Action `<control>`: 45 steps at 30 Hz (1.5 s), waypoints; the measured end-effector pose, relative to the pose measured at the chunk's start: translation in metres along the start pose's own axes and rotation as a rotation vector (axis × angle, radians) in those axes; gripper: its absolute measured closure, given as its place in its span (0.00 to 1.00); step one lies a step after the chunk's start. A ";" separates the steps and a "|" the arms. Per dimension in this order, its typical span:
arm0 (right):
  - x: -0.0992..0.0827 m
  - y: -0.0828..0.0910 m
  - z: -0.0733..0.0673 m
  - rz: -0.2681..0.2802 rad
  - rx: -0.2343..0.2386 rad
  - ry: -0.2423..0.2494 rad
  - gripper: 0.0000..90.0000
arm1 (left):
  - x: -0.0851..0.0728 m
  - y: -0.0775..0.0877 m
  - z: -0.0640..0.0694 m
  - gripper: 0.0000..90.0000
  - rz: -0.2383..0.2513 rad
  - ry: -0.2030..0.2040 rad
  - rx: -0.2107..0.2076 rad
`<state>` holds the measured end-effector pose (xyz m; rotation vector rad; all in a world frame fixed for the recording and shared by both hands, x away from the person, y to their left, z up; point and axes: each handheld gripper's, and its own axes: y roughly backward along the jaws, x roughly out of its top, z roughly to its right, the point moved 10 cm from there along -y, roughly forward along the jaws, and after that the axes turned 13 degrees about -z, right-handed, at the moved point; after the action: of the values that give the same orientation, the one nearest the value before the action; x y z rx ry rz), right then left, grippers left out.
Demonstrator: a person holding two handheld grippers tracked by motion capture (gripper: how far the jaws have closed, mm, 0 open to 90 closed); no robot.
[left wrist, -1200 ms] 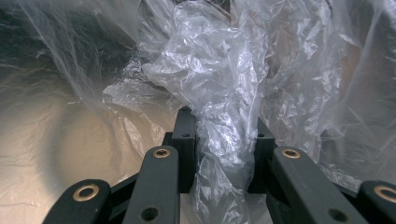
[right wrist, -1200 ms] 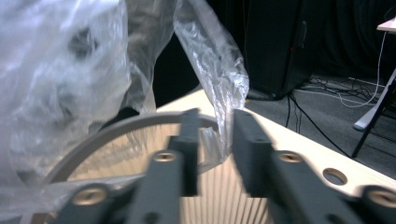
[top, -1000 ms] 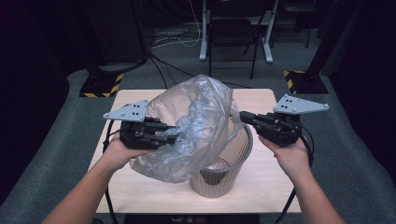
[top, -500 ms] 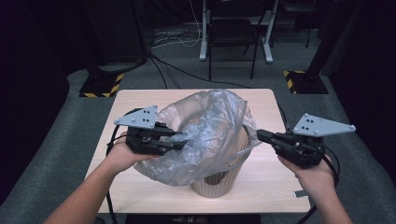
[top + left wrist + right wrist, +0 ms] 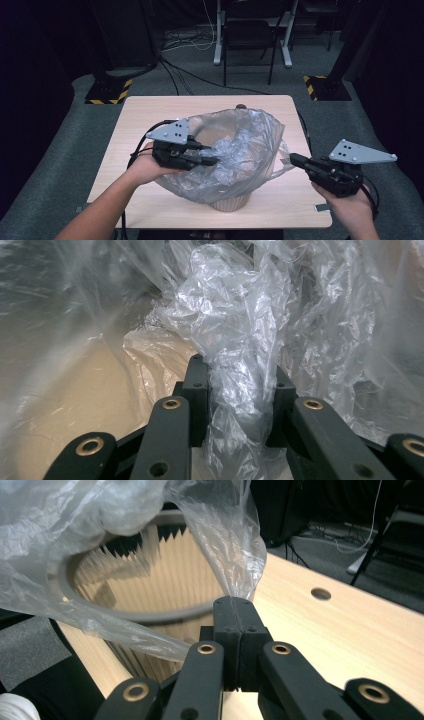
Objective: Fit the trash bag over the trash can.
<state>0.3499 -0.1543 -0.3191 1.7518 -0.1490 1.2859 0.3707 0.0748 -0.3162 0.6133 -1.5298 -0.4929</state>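
A clear plastic bag (image 5: 235, 150) was draped over a ribbed bin (image 5: 230, 202) that stood near the front edge of the wooden table (image 5: 150, 107); the bag's mouth was spread wide open above the bin, and only the bin's base was seen below the plastic in the high view. In the right gripper view the bin's pleated wall (image 5: 170, 575) and grey rim were seen through and under the film.

The bag's left side was held by the left gripper (image 5: 212, 154), whose jaws were set a little apart with a thick bunch of crumpled plastic (image 5: 240, 390) pinched between them. The bag's right edge was drawn out to a taut point, and that point was clamped in the right gripper (image 5: 295, 159), whose jaws were pressed flat together on the thin film (image 5: 232, 570) out beyond the bin, over the table's right part.

Each gripper was held in a hand, with the forearms entering from the bottom of the high view. A small round hole (image 5: 320, 594) was seen in the tabletop. Beyond the table, a chair (image 5: 250, 35) and cables (image 5: 190, 45) were seen on the grey floor
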 end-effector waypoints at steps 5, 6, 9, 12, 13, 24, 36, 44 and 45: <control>-0.013 -0.014 0.005 -0.029 -0.007 -0.026 1.00 | -0.004 -0.001 -0.009 0.78 -0.025 0.019 0.025; -0.014 -0.017 0.007 -0.031 -0.009 -0.030 1.00 | -0.005 -0.001 -0.012 0.78 -0.030 0.025 0.027; -0.015 -0.029 0.013 -0.039 -0.014 -0.046 1.00 | -0.008 -0.001 -0.023 0.78 -0.038 0.055 0.037; -0.013 -0.038 0.019 -0.050 -0.026 -0.051 1.00 | -0.011 -0.001 -0.034 0.76 -0.043 0.083 0.055; -0.013 -0.042 0.022 -0.051 -0.028 -0.057 1.00 | -0.012 -0.001 -0.039 0.75 -0.044 0.098 0.066; -0.004 -0.069 0.047 -0.066 -0.055 -0.108 1.00 | -0.008 -0.001 -0.063 0.75 -0.042 0.136 0.109; -0.026 -0.073 0.061 -0.108 -0.076 -0.149 1.00 | 0.002 -0.001 -0.072 0.57 -0.018 0.157 0.146; -0.041 -0.066 0.065 -0.101 -0.082 -0.171 1.00 | 0.006 0.015 -0.076 0.27 0.061 0.195 0.199; -0.043 -0.066 0.065 -0.102 -0.084 -0.173 1.00 | 0.007 0.017 -0.075 0.27 0.065 0.193 0.200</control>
<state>0.4129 -0.1814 -0.3944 1.7738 -0.2064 1.0408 0.4441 0.0880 -0.2961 0.7415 -1.4189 -0.2249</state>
